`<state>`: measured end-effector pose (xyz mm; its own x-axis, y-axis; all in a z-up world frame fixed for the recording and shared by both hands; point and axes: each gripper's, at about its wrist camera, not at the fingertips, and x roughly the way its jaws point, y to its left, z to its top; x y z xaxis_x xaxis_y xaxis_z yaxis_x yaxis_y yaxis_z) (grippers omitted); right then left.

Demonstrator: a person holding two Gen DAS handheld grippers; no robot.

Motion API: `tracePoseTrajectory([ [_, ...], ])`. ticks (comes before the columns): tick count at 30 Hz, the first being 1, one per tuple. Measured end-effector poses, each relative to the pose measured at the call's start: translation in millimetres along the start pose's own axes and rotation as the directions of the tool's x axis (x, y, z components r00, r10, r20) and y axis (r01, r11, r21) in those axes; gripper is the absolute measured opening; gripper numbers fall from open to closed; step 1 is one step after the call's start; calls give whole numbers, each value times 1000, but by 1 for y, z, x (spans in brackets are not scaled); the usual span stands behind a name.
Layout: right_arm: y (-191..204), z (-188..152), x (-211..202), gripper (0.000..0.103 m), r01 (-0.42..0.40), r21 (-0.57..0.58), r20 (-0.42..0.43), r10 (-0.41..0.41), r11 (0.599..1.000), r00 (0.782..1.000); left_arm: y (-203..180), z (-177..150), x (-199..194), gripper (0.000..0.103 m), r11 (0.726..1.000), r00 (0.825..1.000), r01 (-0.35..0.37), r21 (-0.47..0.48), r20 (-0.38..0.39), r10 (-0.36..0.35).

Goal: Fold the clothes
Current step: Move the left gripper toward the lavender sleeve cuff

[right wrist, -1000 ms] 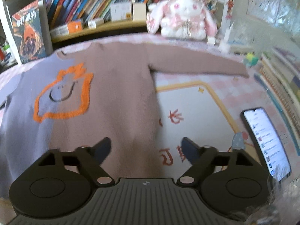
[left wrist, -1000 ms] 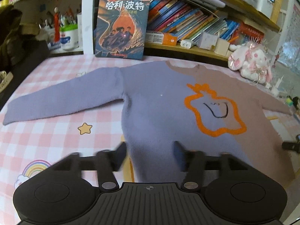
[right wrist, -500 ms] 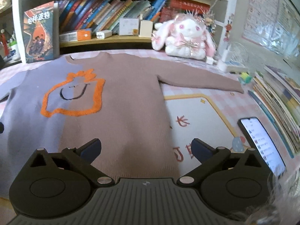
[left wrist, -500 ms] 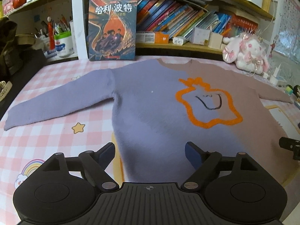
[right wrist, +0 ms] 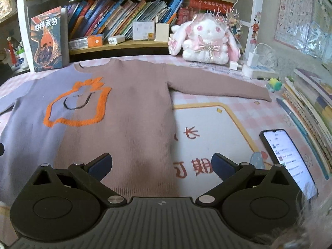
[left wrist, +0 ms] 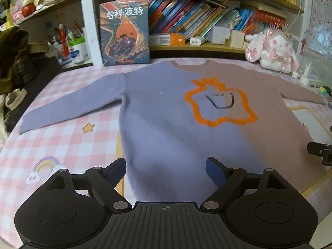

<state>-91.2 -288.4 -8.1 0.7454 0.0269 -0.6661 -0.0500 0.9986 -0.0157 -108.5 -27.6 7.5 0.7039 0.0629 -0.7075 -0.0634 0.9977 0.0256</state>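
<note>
Knitted and half lilac, half brown, the sweater [left wrist: 166, 112] lay flat, face up, across the middle of both frames, sleeves spread toward the left and right edges. No fold showed in it. Both grippers hovered at the bottom of their frames over the hem, left gripper [left wrist: 166, 169] and right gripper [right wrist: 161, 164] each with jaws wide and empty. A good fold would likely need a pinch through both knit layers (soft knit stretches) and keeping clear of the phone [right wrist: 288, 159] at lower right.
</note>
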Motion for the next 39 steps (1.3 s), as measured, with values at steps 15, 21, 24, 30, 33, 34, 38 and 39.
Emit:
tracePoseTrajectory([
  [15, 0, -19, -14, 103, 13, 17, -29, -12, 1000, 999, 10, -14, -7, 88, 1000, 1000, 20, 14, 2, -20],
  [21, 27, -17, -18, 103, 62, 55, -17, -61, 997, 998, 46, -6, 2, 88, 997, 998, 61, 47, 13, -61],
  [24, 50, -16, -22, 103, 82, 73, -17, -81, 994, 997, 71, 2, 8, 90, 995, 997, 81, 55, 16, -82],
  [30, 97, -19, -24, 103, 116, 109, -27, -114, 987, 993, 113, 10, 21, 91, 989, 993, 118, 84, 8, -119],
  [33, 117, -20, -24, 103, 133, 123, -30, -130, 983, 991, 134, 13, 27, 91, 988, 992, 127, 85, 4, -128],
  [34, 123, -21, -24, 103, 135, 127, -32, -132, 983, 991, 141, 14, 29, 91, 988, 992, 127, 84, 4, -128],
  [38, 148, -23, -24, 103, 140, 135, -38, -136, 981, 990, 173, 19, 37, 91, 994, 995, 98, 47, 19, -99],
  [39, 152, -22, -24, 103, 142, 136, -36, -138, 980, 990, 181, 20, 39, 91, 996, 996, 85, 32, 24, -86],
])
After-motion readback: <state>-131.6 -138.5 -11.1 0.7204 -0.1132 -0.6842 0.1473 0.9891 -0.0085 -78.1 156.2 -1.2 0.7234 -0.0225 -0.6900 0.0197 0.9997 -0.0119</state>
